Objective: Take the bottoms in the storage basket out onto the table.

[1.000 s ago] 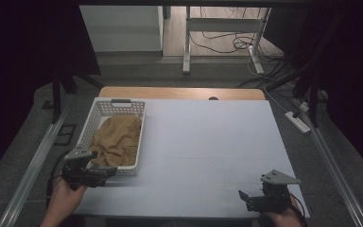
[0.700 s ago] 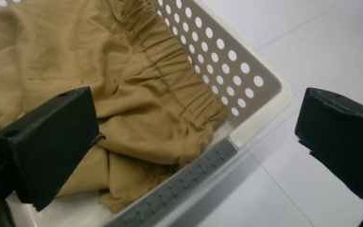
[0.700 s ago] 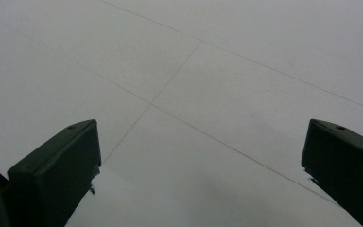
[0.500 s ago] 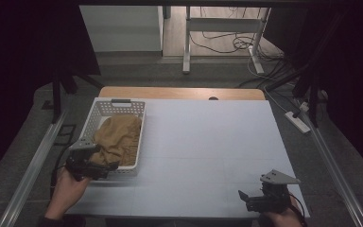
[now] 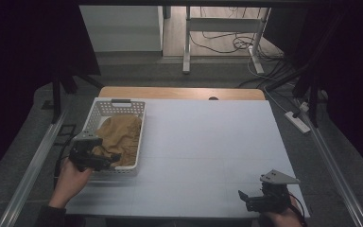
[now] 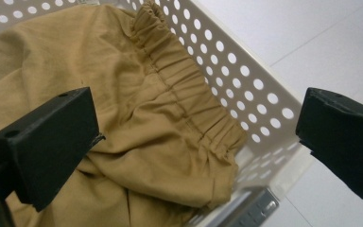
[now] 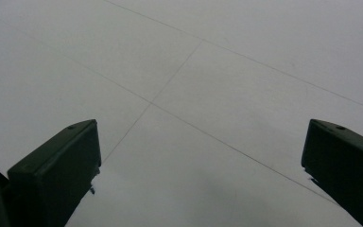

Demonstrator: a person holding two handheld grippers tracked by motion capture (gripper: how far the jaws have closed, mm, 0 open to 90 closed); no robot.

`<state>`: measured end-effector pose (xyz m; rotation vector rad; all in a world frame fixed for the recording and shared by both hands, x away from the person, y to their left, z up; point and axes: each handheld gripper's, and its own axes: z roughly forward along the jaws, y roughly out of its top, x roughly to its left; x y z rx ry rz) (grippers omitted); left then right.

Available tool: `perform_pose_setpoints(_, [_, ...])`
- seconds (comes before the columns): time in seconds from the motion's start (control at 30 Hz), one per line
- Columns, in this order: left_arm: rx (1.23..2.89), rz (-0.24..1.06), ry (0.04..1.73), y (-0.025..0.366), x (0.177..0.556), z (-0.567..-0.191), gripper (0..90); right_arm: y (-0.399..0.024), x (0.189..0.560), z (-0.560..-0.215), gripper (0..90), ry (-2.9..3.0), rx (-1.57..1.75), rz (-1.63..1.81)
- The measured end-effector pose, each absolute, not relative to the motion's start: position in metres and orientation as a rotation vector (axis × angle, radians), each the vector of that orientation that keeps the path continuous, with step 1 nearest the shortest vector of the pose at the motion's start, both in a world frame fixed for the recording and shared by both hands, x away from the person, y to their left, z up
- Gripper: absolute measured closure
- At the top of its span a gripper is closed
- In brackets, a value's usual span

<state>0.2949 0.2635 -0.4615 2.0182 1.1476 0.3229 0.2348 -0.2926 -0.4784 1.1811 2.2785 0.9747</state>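
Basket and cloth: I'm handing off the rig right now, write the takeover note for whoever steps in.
Left gripper: jaws wide open, poised over the near end of the tan cloth, gripping nothing.
Right gripper: jaws open, empty, above bare table at the near right corner.
The cloth lies bunched inside the white perforated basket at the table's left; its elastic waistband lies along the basket wall.
Done: left gripper brought to the cloth.
Left: probably close on the cloth and lift it out.
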Motion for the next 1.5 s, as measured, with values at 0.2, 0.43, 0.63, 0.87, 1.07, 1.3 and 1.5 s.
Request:
perform_pose_setpoints(0.2, [2.027, 0.339, 1.177, 0.263, 0.303, -0.463, 0.0, -0.292, 0.235, -0.478, 0.0, 2.281, 1.179, 0.969])
perform_pose_setpoints(0.43, [2.051, 0.300, 1.221, 0.263, 0.314, -0.462, 0.0, -0.292, 0.235, -0.479, 0.0, 2.283, 1.177, 0.967])
perform_pose_setpoints(0.63, [2.062, 0.311, 1.246, 0.263, 0.323, -0.463, 0.0, -0.292, 0.235, -0.479, 0.0, 2.285, 1.176, 0.965])
perform_pose_setpoints(0.87, [2.091, 0.324, 1.261, 0.259, 0.333, -0.465, 0.0, -0.291, 0.235, -0.479, 0.0, 2.288, 1.174, 0.960])
perform_pose_setpoints(1.07, [2.105, 0.352, 1.273, 0.258, 0.344, -0.466, 0.0, -0.292, 0.235, -0.479, 0.0, 2.288, 1.174, 0.961])
perform_pose_setpoints(1.3, [2.117, 0.371, 1.295, 0.259, 0.355, -0.468, 0.0, -0.291, 0.235, -0.479, 0.0, 2.289, 1.175, 0.961])
perform_pose_setpoints(1.5, [2.158, 0.359, 1.329, 0.256, 0.369, -0.473, 0.0, -0.291, 0.235, -0.479, 0.0, 2.291, 1.174, 0.960])
